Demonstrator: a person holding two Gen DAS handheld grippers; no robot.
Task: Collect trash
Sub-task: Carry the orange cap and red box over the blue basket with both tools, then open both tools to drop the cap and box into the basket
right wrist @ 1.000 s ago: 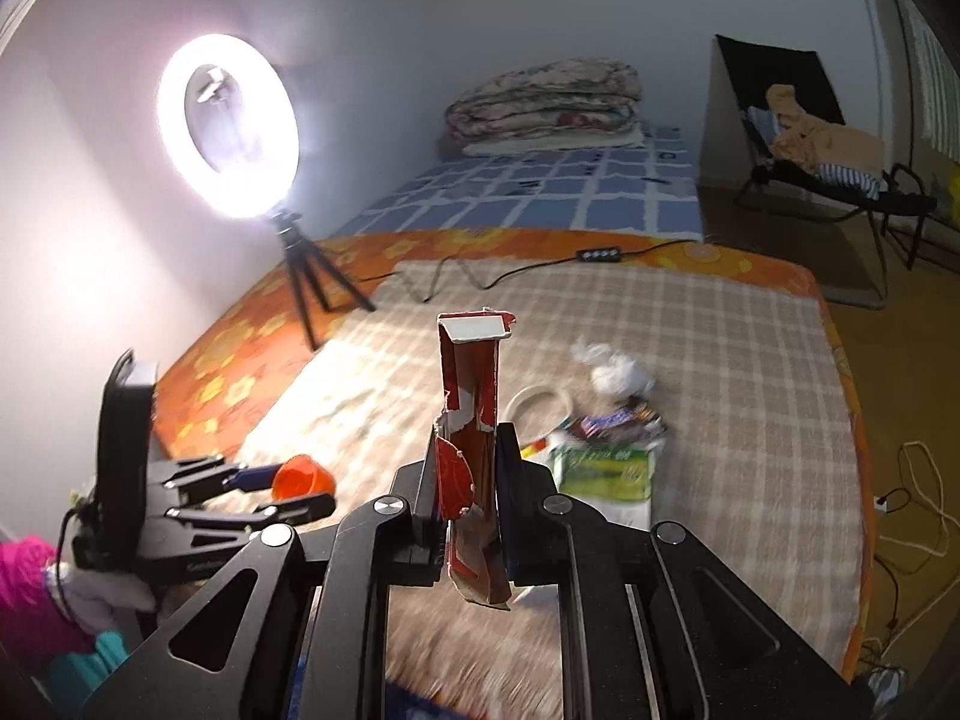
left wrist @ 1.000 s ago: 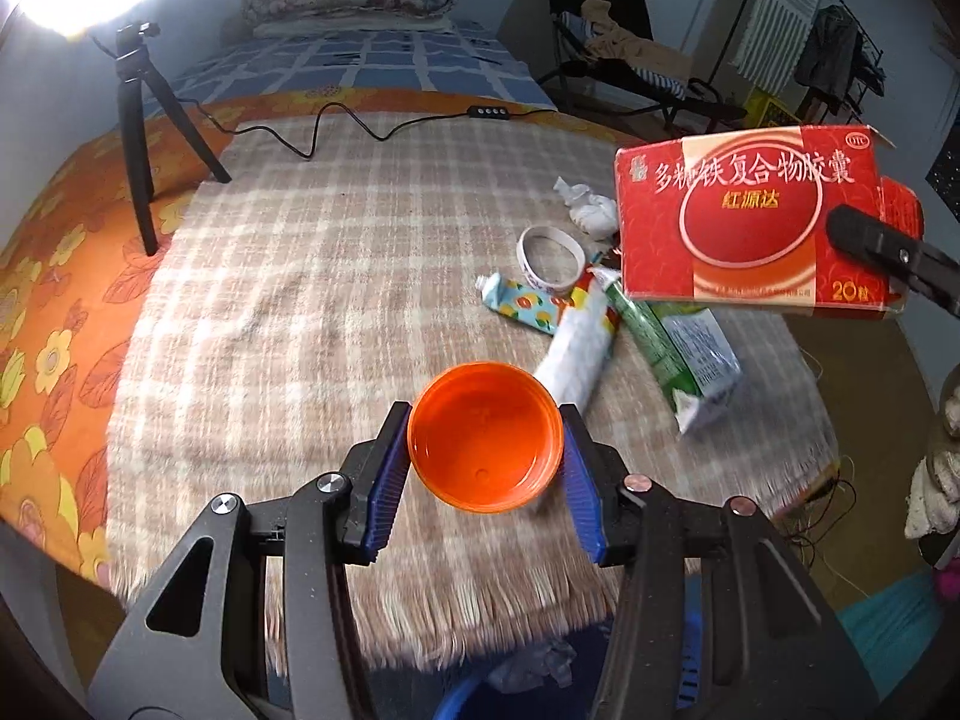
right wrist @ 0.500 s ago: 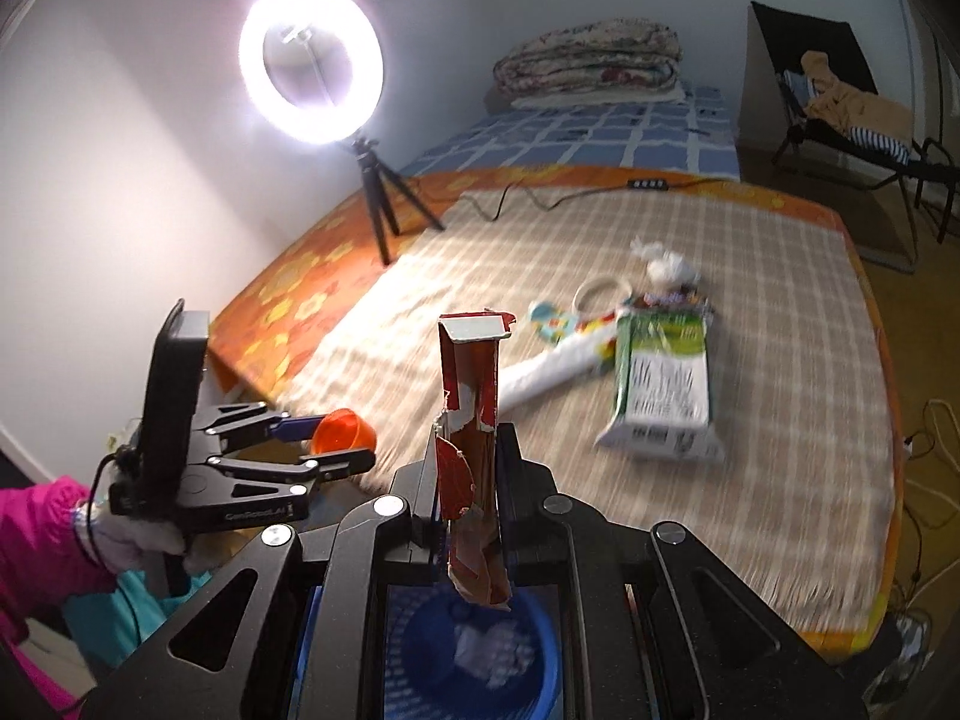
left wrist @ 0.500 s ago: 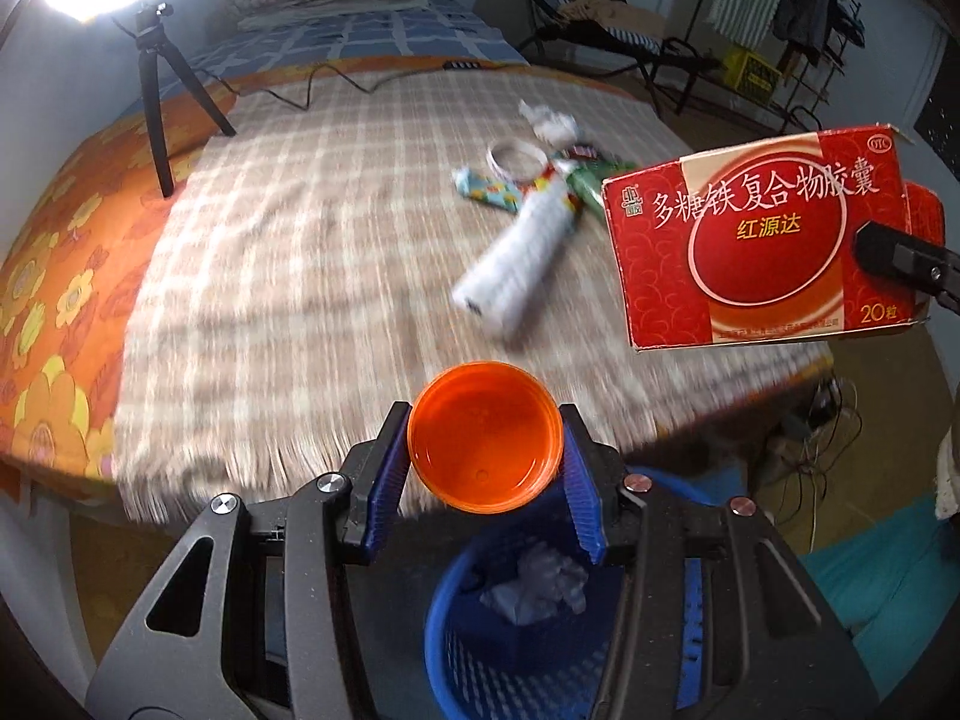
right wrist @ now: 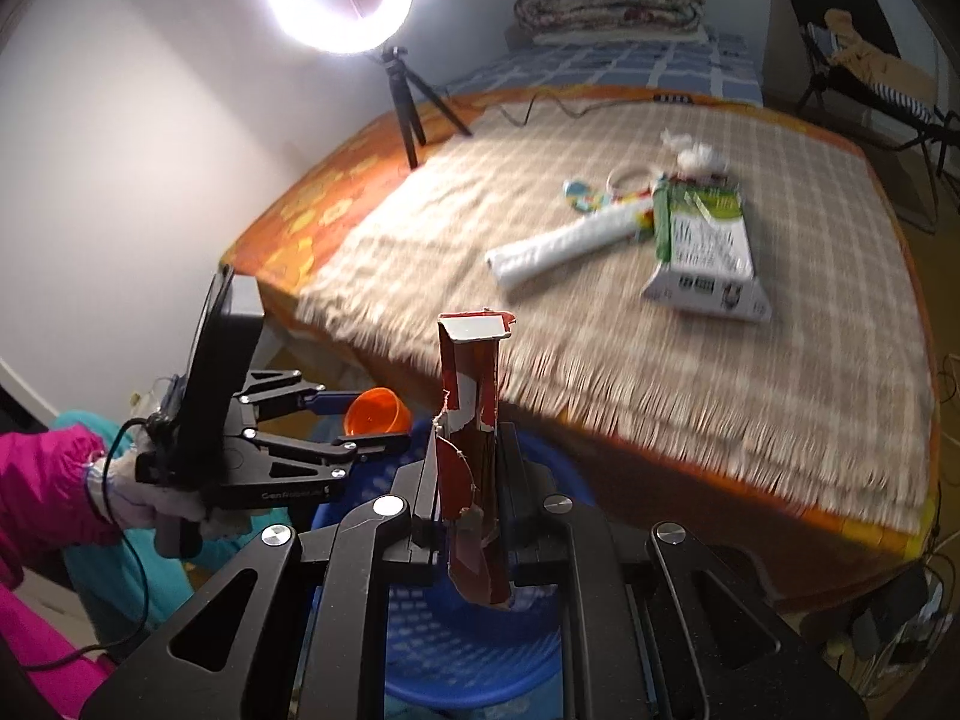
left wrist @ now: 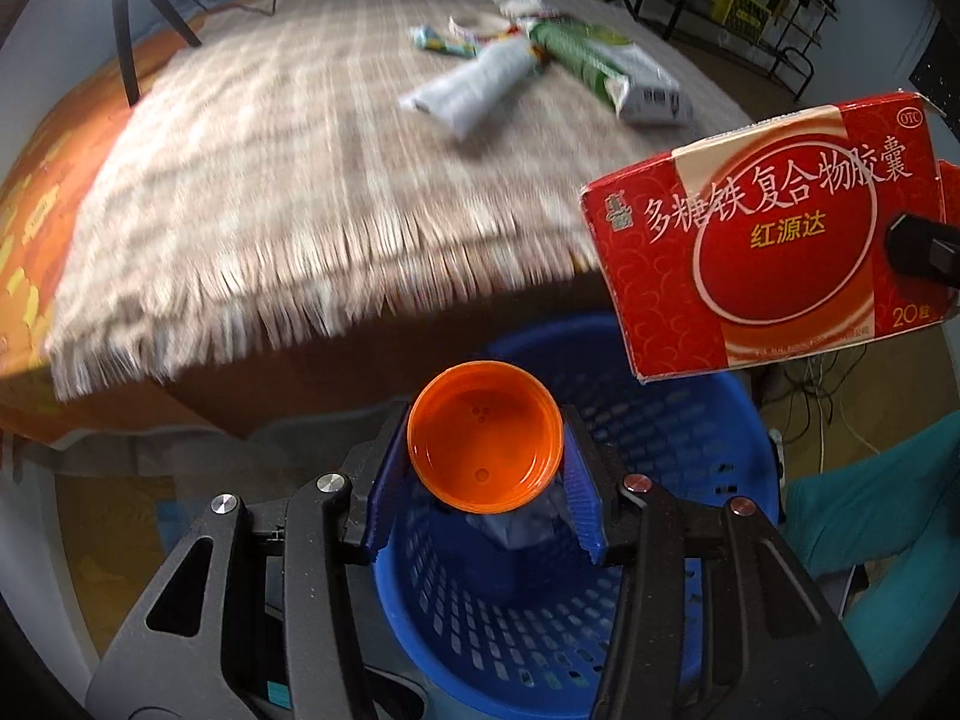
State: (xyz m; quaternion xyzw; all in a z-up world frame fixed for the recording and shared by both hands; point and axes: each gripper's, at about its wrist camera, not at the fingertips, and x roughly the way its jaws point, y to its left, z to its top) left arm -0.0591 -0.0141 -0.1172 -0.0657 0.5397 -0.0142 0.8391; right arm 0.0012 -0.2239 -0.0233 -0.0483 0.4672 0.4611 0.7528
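You have swung both grippers off the bed to above the blue basket (left wrist: 690,420). Your left gripper (left wrist: 486,468) clamps the orange cup (left wrist: 485,443), your right gripper (right wrist: 468,480) the red box (right wrist: 471,414); release both next.

An orange cup (left wrist: 485,443) and a flattened red box (left wrist: 774,234) hang above the blue basket (left wrist: 690,438).

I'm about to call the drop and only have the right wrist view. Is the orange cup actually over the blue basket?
Observer: Yes. In the left wrist view the orange cup, pinched by the left gripper, sits above the blue basket.
Operator: Anything already in the basket?
Observer: A crumpled bluish piece lies at its bottom, under the cup.
Operator: What's printed on my box?
Observer: The red box in the right gripper shows Chinese text, "OTC" and "20" on its broad face.
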